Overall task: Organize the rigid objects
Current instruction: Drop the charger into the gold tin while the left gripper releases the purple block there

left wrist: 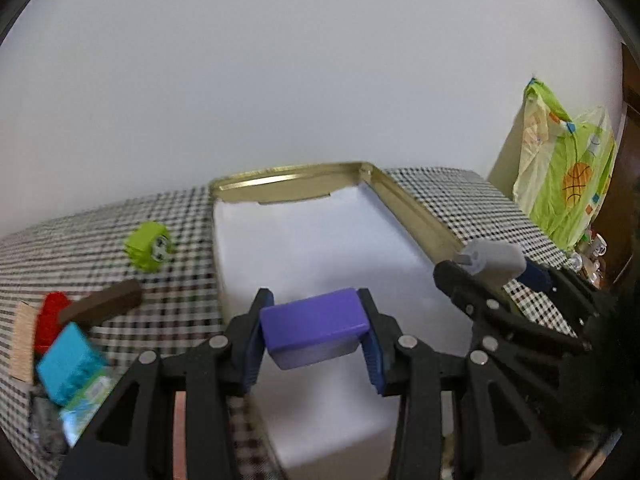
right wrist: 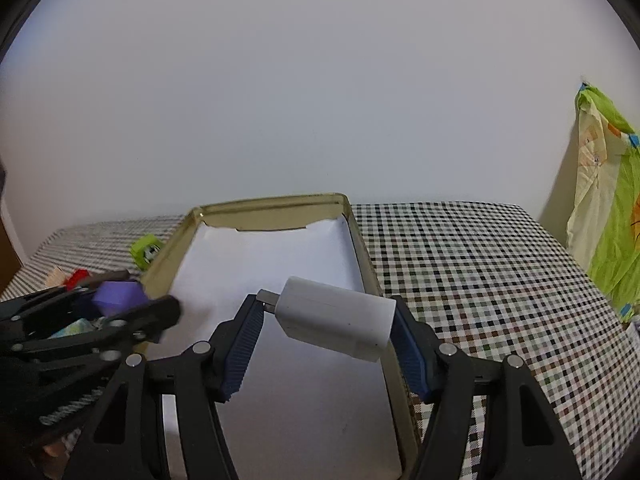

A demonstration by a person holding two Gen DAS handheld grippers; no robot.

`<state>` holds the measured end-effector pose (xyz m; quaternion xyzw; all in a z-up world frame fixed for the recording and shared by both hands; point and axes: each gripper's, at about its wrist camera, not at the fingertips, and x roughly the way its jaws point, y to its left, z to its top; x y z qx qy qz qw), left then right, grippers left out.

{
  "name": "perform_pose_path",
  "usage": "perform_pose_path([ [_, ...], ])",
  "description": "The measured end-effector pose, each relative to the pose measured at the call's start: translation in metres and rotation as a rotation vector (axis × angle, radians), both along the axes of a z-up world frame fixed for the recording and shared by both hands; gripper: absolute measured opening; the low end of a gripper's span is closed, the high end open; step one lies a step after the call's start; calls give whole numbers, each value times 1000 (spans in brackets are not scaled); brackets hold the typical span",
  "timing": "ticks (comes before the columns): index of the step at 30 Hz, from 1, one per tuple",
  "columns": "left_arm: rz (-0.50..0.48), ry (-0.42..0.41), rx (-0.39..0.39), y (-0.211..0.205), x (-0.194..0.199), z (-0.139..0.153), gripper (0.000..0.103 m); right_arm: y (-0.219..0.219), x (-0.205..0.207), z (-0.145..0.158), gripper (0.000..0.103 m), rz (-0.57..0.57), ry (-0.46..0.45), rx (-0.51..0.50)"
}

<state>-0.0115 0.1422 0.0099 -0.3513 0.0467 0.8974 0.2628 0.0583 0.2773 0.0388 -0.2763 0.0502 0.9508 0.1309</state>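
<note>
Two small rigid pieces hang over the tin (right wrist: 362, 252): the left claw (left wrist: 316, 330) pinches a light purple block (left wrist: 314, 320) by its short ends at 6 o'clock, the right claw (right wrist: 326, 320) clamps a slick white charger (right wrist: 336, 316) endwise.

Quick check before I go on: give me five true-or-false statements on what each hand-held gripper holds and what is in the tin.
1. The left hand-held gripper is shut on a purple block. True.
2. The right hand-held gripper holds a green toy. False: it holds a white charger; the green toy lies on the checked cloth, left of the tin.
3. The gold tin is lined with white paper. True.
4. Several blocks already lie in the tin. False: none shows on the visible part of its floor.
5. The brown block lies inside the tin. False: it lies outside, in the pile to its left.
</note>
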Motion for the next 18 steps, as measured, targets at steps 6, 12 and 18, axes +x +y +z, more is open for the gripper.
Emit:
perform_pose_path([
  [6,9,-29,17,1,-9,-11,41,3,-7,-6,66,5,-14,-5],
  [12,32,-22,16,-4,-9,-11,50,-2,-6,-5,71,7,14,37],
  [18,92,17,29,-12,-6,0,84,12,8,6,82,-29,120,-23],
])
